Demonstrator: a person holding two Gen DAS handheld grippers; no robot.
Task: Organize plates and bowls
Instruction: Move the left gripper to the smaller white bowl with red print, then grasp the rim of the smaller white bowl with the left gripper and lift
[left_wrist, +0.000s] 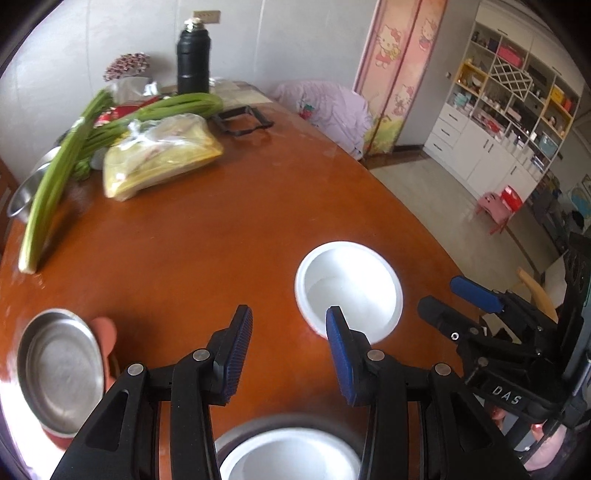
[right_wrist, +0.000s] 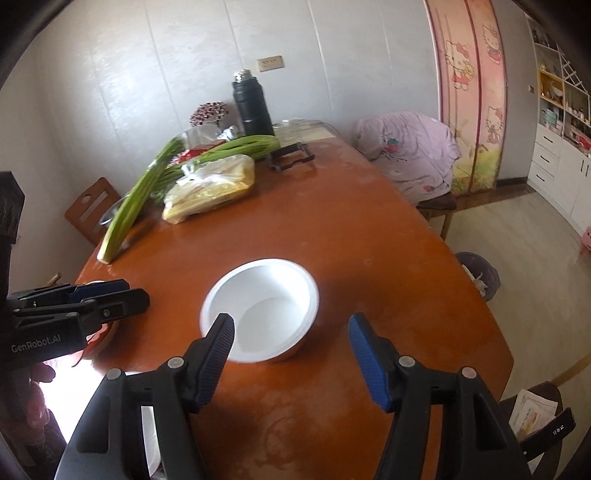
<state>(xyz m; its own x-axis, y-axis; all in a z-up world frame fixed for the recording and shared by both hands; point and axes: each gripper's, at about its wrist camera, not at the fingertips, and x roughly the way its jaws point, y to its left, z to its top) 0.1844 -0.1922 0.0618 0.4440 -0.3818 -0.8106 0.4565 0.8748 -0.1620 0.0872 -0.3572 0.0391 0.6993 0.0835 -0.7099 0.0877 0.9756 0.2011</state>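
Both tongs gaping, nothing held. White bowl (right_wrist: 260, 308) sits mid tabletop (right_wrist: 369, 258), dead ahead of my right tongs (right_wrist: 291, 354), rim just past the left pad. Left tongs (left_wrist: 290, 354) are offset w/ bowl to their right, so right arm's nearer.

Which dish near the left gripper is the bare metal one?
The steel plate at far left, grey and shallow. The bowl ahead and the bowl below the left gripper, at the frame's bottom, are white inside.
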